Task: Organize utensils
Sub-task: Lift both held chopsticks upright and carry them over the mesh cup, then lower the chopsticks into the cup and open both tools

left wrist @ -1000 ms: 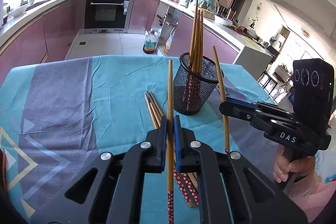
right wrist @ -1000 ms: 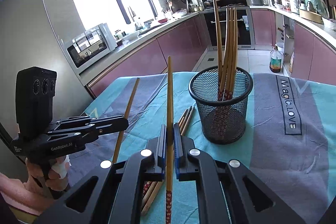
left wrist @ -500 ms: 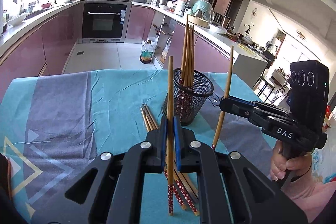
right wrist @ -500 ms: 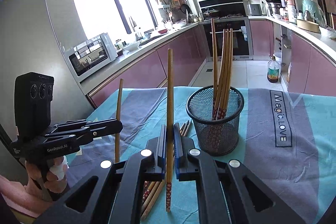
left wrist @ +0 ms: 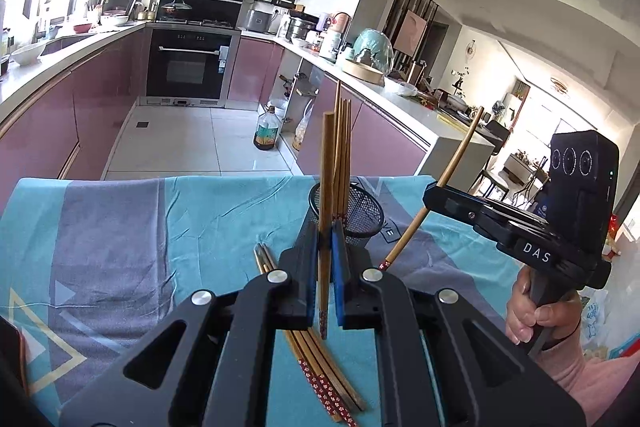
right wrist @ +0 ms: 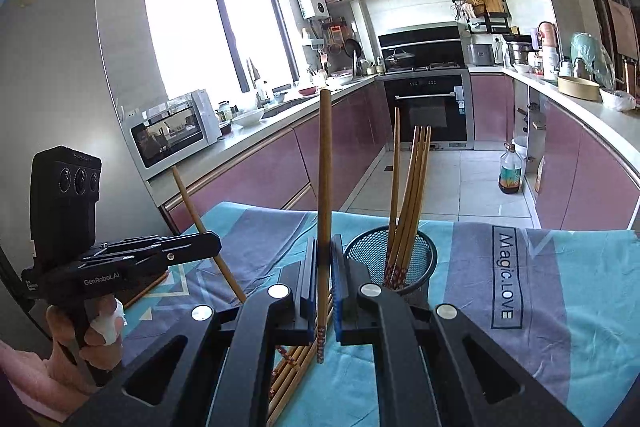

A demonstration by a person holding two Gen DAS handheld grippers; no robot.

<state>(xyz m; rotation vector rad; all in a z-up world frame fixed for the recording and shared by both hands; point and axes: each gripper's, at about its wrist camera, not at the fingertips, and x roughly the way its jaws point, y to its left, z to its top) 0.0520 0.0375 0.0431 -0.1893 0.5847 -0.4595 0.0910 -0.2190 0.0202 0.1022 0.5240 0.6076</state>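
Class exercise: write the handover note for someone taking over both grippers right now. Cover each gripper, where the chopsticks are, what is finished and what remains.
Left gripper: shut on one chopstick, held upright above the table.
Right gripper: shut on another chopstick, also upright and lifted.
Mesh holder stands on the blue tablecloth beyond both grippers, with several chopsticks already standing in it.
Loose chopsticks lie on the cloth beneath the grippers.
Left to do: drop both held chopsticks into the holder, then collect the loose ones.
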